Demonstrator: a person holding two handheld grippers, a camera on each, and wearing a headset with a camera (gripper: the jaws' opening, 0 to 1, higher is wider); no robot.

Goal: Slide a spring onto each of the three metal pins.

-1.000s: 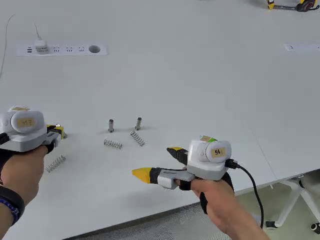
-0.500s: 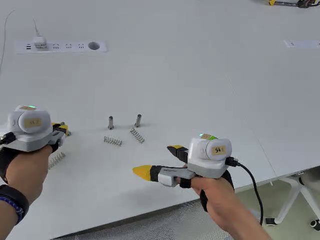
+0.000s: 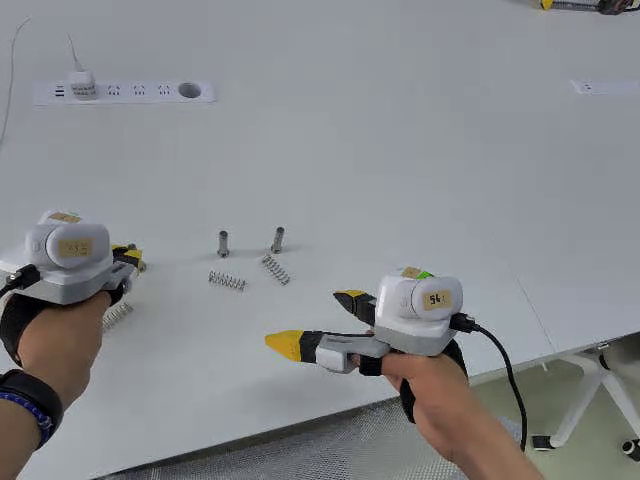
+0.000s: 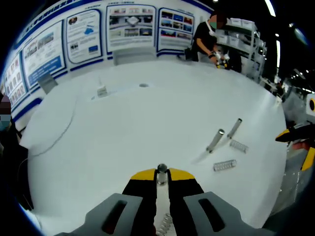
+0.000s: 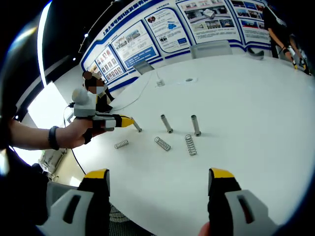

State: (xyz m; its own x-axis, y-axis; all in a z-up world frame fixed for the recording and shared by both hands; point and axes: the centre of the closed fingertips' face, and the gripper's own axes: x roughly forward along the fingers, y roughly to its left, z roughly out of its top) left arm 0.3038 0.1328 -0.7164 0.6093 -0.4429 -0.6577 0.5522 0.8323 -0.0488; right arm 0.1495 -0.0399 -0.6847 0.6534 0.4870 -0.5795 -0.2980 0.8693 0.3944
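Observation:
Two metal pins (image 3: 222, 243) (image 3: 277, 239) stand upright mid-table. My left gripper (image 3: 130, 258) is shut on the third pin (image 4: 161, 172), its tip poking out between the yellow fingertips, low over the table. One spring (image 3: 116, 316) lies just under that hand, partly hidden. Two more springs (image 3: 227, 281) (image 3: 274, 269) lie in front of the standing pins. My right gripper (image 3: 318, 322) hovers open and empty near the table's front edge, pointing left towards the pins (image 5: 166, 123) (image 5: 196, 125) and the springs (image 5: 162, 143) (image 5: 190, 144).
A white power strip (image 3: 120, 93) with a plug in it lies at the back left. The table's front edge (image 3: 300, 425) runs just below my right hand. A person (image 4: 204, 37) stands at a far bench.
My left gripper has shifted slightly right and towards me with the pin in it, now covering more of the nearest spring. The right gripper has barely moved.

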